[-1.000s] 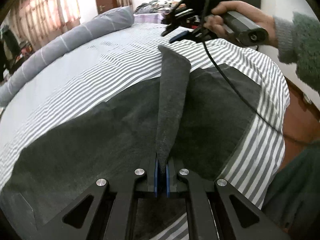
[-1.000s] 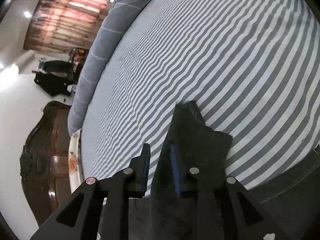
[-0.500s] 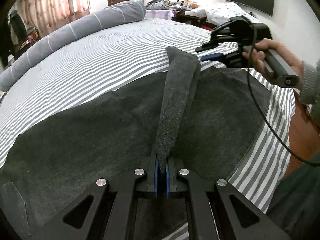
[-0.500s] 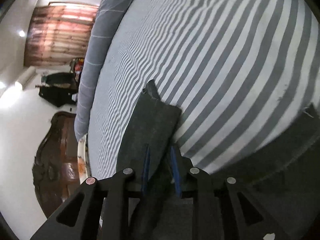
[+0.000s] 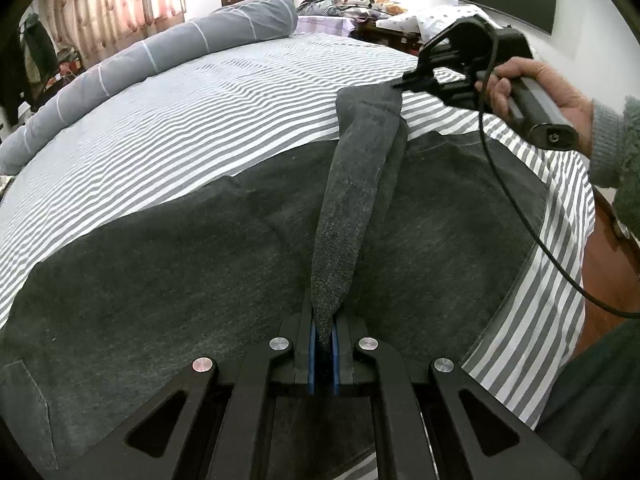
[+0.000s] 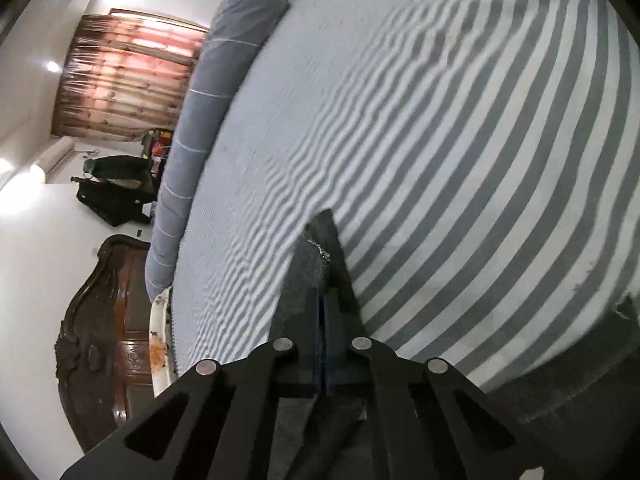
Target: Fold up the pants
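Both my tongs clamped on the pants (image 5: 168,304): left tongs (image 5: 324,344) pinch one end of a raised fold, right tongs (image 6: 322,320) the far end; pants spread on striped bed (image 5: 208,120).

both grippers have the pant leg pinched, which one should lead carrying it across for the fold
Right, probably. The right gripper pinches the far end of the lifted strip of the pants over bare striped bedsheet. The left gripper holds the near end, low over the spread cloth.
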